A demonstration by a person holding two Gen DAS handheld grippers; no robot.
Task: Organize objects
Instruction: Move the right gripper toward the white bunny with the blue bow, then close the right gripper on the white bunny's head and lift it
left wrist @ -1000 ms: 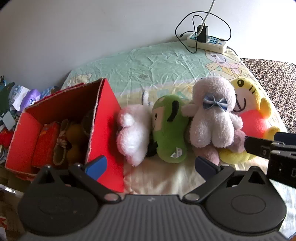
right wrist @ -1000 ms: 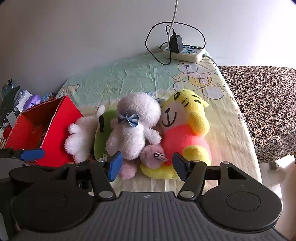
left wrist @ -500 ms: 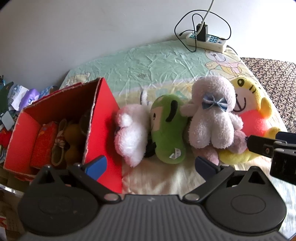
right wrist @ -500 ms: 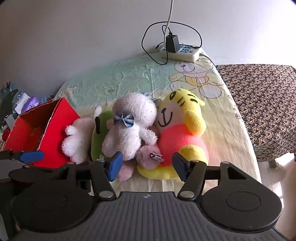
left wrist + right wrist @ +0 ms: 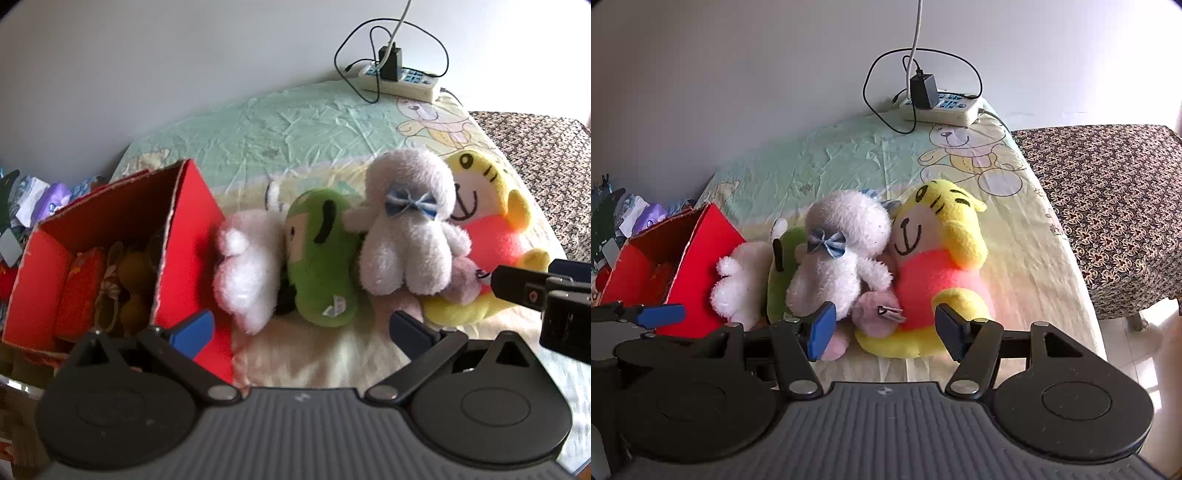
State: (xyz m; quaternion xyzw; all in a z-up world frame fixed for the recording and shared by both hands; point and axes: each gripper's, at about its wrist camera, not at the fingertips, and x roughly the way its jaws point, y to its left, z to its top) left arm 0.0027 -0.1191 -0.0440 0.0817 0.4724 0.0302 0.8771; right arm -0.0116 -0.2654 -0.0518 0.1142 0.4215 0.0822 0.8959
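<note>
I see my right gripper [image 5: 884, 330], jaws wide and empty, nearest the yellow tiger plush [image 5: 938, 266] lying lengthwise straight ahead on the bed [image 5: 1027, 266], while my left gripper [image 5: 301, 330], equally wide, faces the green plush [image 5: 319, 258].

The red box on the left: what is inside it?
Inside the red box there is an orange-red packet at the left and some brown rounded items beside a pale patterned piece. What lies beneath them is hidden, and the left gripper covers the box's near corner.
</note>
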